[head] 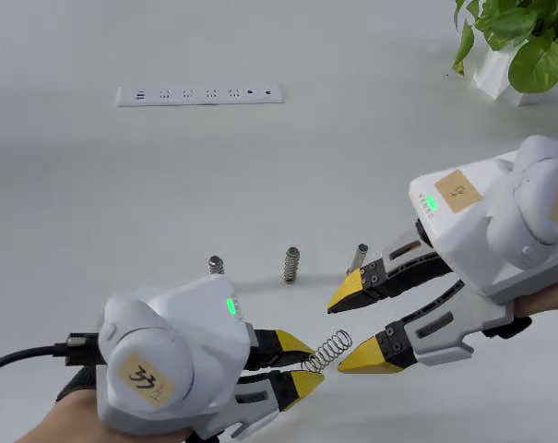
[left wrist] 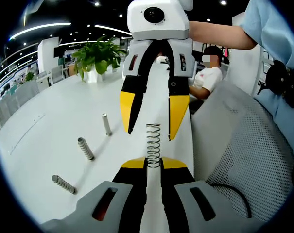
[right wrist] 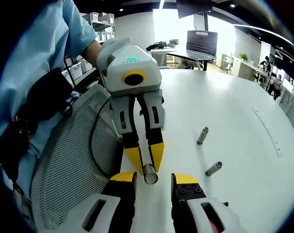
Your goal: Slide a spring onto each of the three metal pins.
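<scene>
Head view looks down on a broad, plain white tabletop (head: 260, 166), and the landmark on it is a bare, slim grey metal pin (head: 358, 257) standing upright as the right-hand end of a row of three. Nearer the person than that pin and to its right is the right gripper (head: 343, 335), a bulky white shell with black jaws and yellow tips; its jaws stand well apart and clamp nothing. Nearer still, and to the left of the pin, the left gripper (head: 313, 365), of the same white, black and yellow build, has its jaws pinched together on one end of a loose silver coil spring (head: 328, 350). That spring juts out of the yellow tips towards the right gripper, and its free end lies in the gap between the spread right jaws; whether it touches either tip cannot be told. Far beyond the pin and to its left, a long white power strip (head: 200, 94) lies flat on the table. Far beyond the pin to its right, a green leafy plant in a white pot (head: 514, 37) stands at the table's corner. Just left of the bare pin is the middle metal pin wearing a grey spring (head: 291, 265), and left of that the third pin, also sleeved in a spring (head: 216, 266), shows just above the left gripper's shell.
</scene>
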A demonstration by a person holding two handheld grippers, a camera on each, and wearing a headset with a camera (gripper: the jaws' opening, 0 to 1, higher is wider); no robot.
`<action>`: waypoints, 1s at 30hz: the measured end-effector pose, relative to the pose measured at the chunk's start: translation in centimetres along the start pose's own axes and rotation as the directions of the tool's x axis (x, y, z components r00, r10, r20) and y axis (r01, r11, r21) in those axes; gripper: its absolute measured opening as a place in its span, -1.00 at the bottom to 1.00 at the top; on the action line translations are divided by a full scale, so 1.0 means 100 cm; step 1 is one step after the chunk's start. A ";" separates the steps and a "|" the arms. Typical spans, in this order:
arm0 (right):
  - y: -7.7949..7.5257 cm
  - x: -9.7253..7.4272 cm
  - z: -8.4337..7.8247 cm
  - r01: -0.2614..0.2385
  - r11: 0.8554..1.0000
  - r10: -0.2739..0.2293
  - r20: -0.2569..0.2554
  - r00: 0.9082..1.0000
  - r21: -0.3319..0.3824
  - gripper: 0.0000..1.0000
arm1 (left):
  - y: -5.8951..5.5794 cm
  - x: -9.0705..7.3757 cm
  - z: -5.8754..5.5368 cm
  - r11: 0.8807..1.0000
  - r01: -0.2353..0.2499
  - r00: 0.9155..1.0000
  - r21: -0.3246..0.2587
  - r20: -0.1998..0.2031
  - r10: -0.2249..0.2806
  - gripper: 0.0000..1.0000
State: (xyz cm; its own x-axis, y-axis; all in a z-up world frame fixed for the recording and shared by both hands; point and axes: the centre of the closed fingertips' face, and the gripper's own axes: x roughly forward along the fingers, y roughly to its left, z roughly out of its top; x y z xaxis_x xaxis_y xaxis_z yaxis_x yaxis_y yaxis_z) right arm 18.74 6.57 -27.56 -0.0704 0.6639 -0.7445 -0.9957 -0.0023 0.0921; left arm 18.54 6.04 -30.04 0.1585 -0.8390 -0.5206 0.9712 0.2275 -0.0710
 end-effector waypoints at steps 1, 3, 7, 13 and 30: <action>0.001 0.000 0.001 -0.010 1.000 0.010 -0.005 1.000 -0.009 -0.51 | 0.000 0.001 0.001 1.000 0.000 1.000 -0.001 0.003 0.000 -0.87; 0.002 0.000 0.000 -0.020 1.000 0.019 -0.016 1.000 -0.016 -0.56 | 0.000 0.001 0.003 1.000 -0.001 1.000 -0.002 0.008 0.001 -0.87; 0.003 0.001 -0.002 -0.048 0.998 0.047 -0.038 0.998 -0.032 -0.66 | 0.000 0.003 0.007 1.000 -0.003 1.000 -0.003 0.023 0.003 -0.87; 0.005 0.002 -0.005 -0.076 0.996 0.073 -0.063 0.995 -0.045 -0.75 | 0.000 0.004 0.011 1.000 -0.004 0.999 -0.007 0.043 0.004 -0.87; 0.008 0.005 -0.008 -0.099 0.994 0.094 -0.091 0.991 -0.044 -0.84 | -0.002 0.006 0.017 1.000 0.005 0.998 -0.003 0.068 -0.004 -0.87</action>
State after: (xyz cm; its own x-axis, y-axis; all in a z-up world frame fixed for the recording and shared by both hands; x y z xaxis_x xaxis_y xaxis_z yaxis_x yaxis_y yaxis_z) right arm 17.90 6.28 -28.39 -0.1690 0.5898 -0.7897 -0.9856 -0.1007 0.1357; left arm 18.71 4.62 -28.94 0.1659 -0.8717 -0.4610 0.9714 0.2250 -0.0757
